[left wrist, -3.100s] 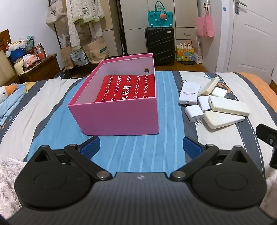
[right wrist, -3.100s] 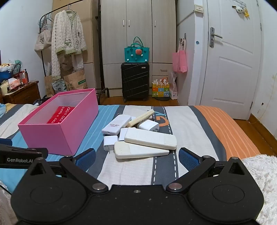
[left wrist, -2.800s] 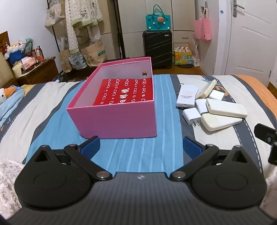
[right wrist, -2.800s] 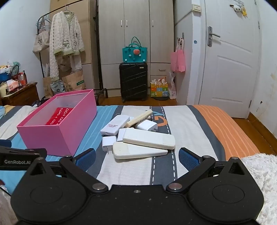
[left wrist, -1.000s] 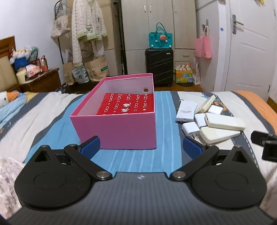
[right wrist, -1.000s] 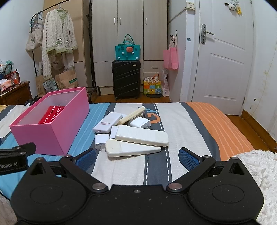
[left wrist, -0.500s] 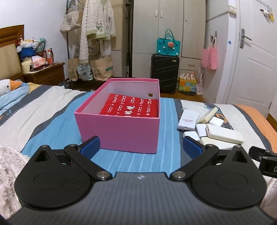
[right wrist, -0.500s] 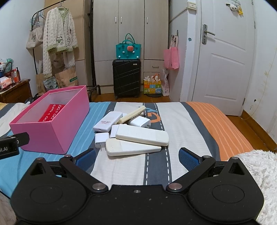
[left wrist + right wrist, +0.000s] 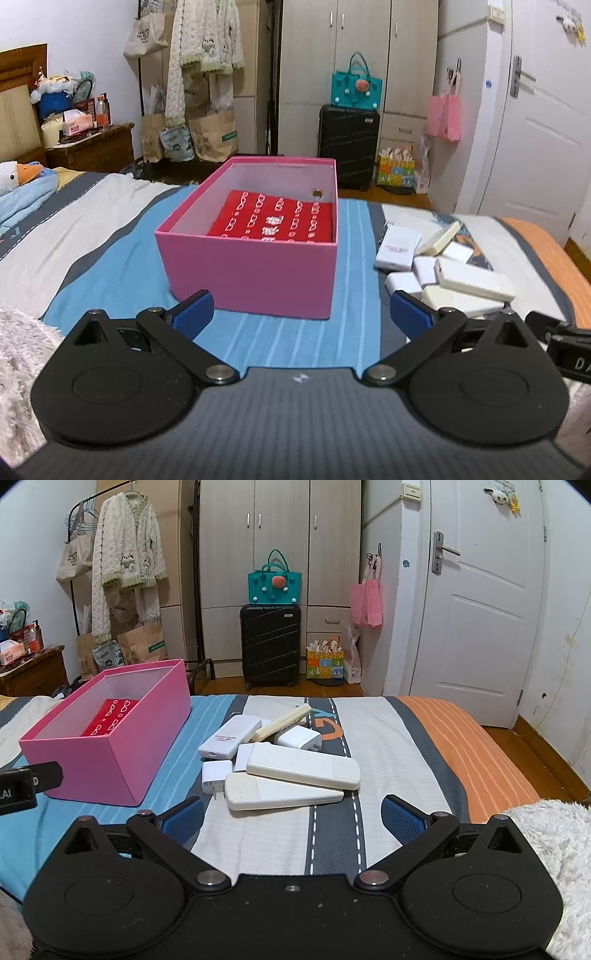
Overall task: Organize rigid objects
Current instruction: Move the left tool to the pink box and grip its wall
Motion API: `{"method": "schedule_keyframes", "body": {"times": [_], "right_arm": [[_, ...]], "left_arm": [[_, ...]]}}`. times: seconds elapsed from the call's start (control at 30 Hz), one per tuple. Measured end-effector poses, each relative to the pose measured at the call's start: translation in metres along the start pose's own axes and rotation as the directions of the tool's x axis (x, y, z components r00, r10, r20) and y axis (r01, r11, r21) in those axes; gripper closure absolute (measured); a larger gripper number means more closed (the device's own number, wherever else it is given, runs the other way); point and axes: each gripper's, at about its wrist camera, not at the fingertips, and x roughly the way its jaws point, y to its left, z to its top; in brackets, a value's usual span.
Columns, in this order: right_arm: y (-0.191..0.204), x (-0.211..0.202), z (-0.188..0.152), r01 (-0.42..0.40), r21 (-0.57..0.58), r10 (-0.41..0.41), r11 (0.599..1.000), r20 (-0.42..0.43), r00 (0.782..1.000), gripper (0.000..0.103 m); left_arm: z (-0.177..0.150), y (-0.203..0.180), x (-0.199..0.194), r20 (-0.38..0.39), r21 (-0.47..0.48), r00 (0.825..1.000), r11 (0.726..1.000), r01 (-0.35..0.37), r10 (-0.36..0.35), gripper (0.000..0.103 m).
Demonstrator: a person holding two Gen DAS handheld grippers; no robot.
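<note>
- White slabs [image 9: 443, 273] heaped on the striped bed [image 9: 92, 236], at about 2 o'clock from the left gripper [image 9: 299, 310] in the left wrist view; well off its centre line, with the right-hand fingertip overlapping the heap's near corner.
- Pink box [image 9: 255, 273] dead ahead at 12 o'clock, open-topped, red patterned packet [image 9: 277, 221] flat on its floor; near wall just beyond the fingertips, not touching.
- Left gripper spread wide, blue pads [image 9: 190, 310] far apart, nothing between them.
- Part of the other tool showing at 3 o'clock, low by the heap.
- From the right wrist view: same heap straight ahead at 12 o'clock from the right gripper [image 9: 291, 818], near but apart; clearly the nearer tool, by this judgement.
- Lowest long slab [image 9: 280, 794] and the one stacked on it [image 9: 303, 768] lying crosswise, long axes running roughly 9 to 3 o'clock, slightly tilted; likely needs a wrist turn or a bite across the short width.
- Small plug block [image 9: 214, 773] at 11 o'clock, touching the lowest slab's left end; further pieces behind, one tan bar [image 9: 284, 718] propped at a slant.
- Right gripper likewise fully parted and empty.
- Box at 10 o'clock, left of the heap, with bare blue stripe between; probably a short leftward carry over its near-right rim.
- Open bedspread to the right, at 2 o'clock; fluffy white blanket [image 9: 554, 834] at 4 o'clock beside the right finger, possibly a snag.
</note>
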Motion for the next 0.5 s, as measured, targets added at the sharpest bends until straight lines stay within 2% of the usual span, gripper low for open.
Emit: {"method": "schedule_keyframes", "body": {"times": [0.2, 0.27, 0.33, 0.4, 0.5], "right_arm": [[0.0, 0.002, 0.002, -0.02, -0.007, 0.019, 1.0, -0.024, 1.0, 0.0], [-0.004, 0.0, 0.007, -0.092, 0.01, 0.093, 0.996, -0.031, 0.995, 0.0], [-0.012, -0.002, 0.014, -0.197, 0.039, 0.198, 0.98, -0.028, 0.98, 0.0], [-0.02, -0.002, 0.022, -0.274, 0.051, 0.275, 0.96, -0.024, 0.961, 0.0], [-0.024, 0.001, 0.042, -0.322, 0.021, 0.322, 0.947, -0.004, 0.947, 0.0]], "left_arm": [[0.008, 0.004, 0.005, -0.114, -0.006, 0.993, 1.0, 0.009, -0.009, 0.0], [0.014, 0.004, 0.001, -0.122, 0.04, 0.992, 0.999, -0.007, 0.011, 0.0], [0.025, 0.003, -0.001, -0.162, 0.092, 0.986, 0.996, -0.018, 0.033, 0.0], [0.038, 0.007, -0.002, -0.21, 0.109, 0.978, 0.994, 0.024, -0.001, 0.0], [0.062, 0.011, -0.003, -0.252, 0.145, 0.964, 0.982, 0.118, -0.078, 0.0]]}}
